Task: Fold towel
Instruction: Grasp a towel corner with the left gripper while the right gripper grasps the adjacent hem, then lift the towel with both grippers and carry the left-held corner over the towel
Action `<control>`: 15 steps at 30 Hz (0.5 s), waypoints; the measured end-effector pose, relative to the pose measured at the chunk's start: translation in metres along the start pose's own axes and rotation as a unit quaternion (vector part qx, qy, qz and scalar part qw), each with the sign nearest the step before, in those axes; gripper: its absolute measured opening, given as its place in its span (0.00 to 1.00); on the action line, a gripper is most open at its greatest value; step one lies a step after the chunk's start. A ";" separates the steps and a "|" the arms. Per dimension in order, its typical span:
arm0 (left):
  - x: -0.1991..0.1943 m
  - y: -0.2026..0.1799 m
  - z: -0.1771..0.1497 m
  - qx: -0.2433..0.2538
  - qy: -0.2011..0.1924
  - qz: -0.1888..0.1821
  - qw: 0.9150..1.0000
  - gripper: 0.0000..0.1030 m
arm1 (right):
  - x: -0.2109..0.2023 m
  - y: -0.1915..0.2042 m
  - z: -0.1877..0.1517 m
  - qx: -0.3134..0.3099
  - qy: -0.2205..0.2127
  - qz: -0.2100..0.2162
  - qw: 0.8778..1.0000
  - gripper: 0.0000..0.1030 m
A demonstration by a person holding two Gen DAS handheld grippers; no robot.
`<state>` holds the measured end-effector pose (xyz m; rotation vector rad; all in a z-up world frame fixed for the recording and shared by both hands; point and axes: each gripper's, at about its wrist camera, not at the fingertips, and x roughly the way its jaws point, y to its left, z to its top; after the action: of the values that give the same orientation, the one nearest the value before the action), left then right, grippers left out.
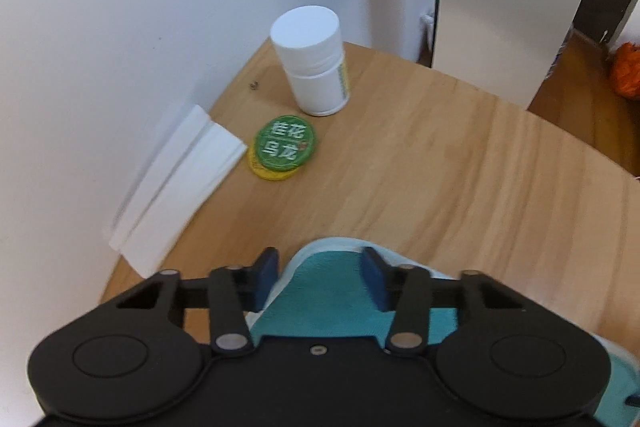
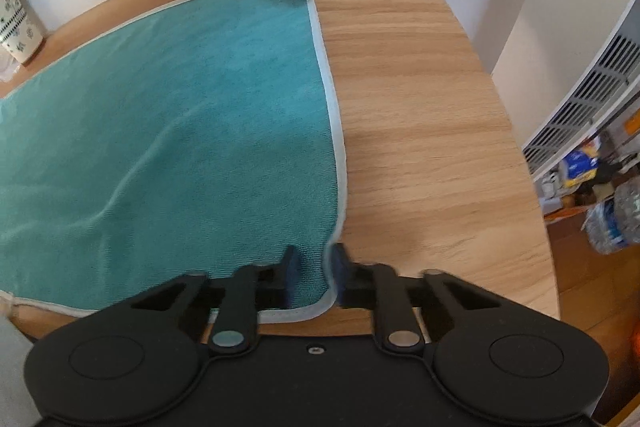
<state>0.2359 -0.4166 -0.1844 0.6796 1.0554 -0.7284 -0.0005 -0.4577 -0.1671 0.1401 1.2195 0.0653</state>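
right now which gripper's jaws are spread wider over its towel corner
The left gripper: a wide gap between its pads. The right gripper has its pads much closer around the towel edge.

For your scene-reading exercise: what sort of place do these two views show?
Probably a home, not a lab. A teal towel lies on a wooden table against a white wall, beside a white pill bottle, and household clutter fills shelves to the right.
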 end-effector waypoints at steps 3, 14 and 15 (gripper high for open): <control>0.002 0.001 0.001 -0.007 0.001 -0.014 1.000 0.24 | -0.003 -0.008 -0.001 0.016 -0.002 0.011 1.000 0.07; -0.010 0.005 -0.004 -0.017 -0.019 -0.015 1.000 0.04 | -0.017 -0.011 -0.001 0.033 -0.031 0.078 0.996 0.06; -0.014 0.006 -0.006 -0.018 -0.022 -0.013 1.000 0.04 | -0.020 -0.007 0.000 0.028 -0.035 0.092 0.995 0.06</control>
<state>0.2330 -0.4059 -0.1726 0.6186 1.0366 -0.7424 -0.0077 -0.4675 -0.1491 0.3011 1.1356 0.1846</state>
